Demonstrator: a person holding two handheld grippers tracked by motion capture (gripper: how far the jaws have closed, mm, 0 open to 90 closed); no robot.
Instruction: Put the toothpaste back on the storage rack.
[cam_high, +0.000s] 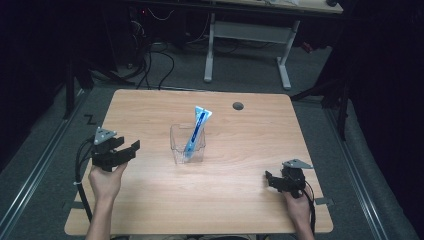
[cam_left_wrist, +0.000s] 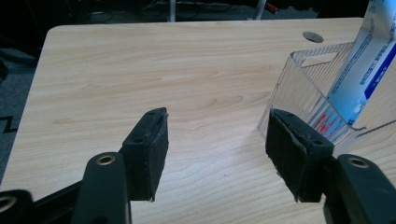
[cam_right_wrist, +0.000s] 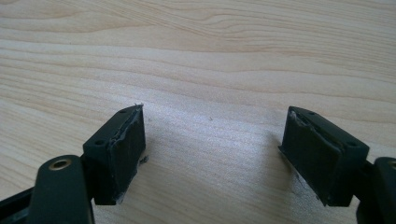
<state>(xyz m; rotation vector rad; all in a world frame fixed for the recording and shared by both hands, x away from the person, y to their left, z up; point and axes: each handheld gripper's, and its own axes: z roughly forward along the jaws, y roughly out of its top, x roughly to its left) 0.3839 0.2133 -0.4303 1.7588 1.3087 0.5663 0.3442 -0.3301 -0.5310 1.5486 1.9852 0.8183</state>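
Observation:
A clear plastic bin (cam_high: 188, 145) stands near the middle of the wooden table (cam_high: 240, 150). A blue and white tube (cam_high: 196, 131) leans upright inside it, its flat end sticking out above the rim. My left gripper (cam_high: 124, 148) is held at the table's left side, open and with nothing between its jaws, a short way left of the bin. In the left gripper view the bin (cam_left_wrist: 308, 88) and the tube (cam_left_wrist: 362, 70) lie just past the right jaw. My right gripper (cam_high: 272, 181) rests low at the front right, open over bare wood (cam_right_wrist: 210, 126).
A round cable hole (cam_high: 238, 106) sits near the table's far edge. Behind the table stand a white desk frame (cam_high: 247, 45) and loose cables (cam_high: 155, 55) on the grey floor. A metal rail (cam_high: 35, 170) runs along the left side.

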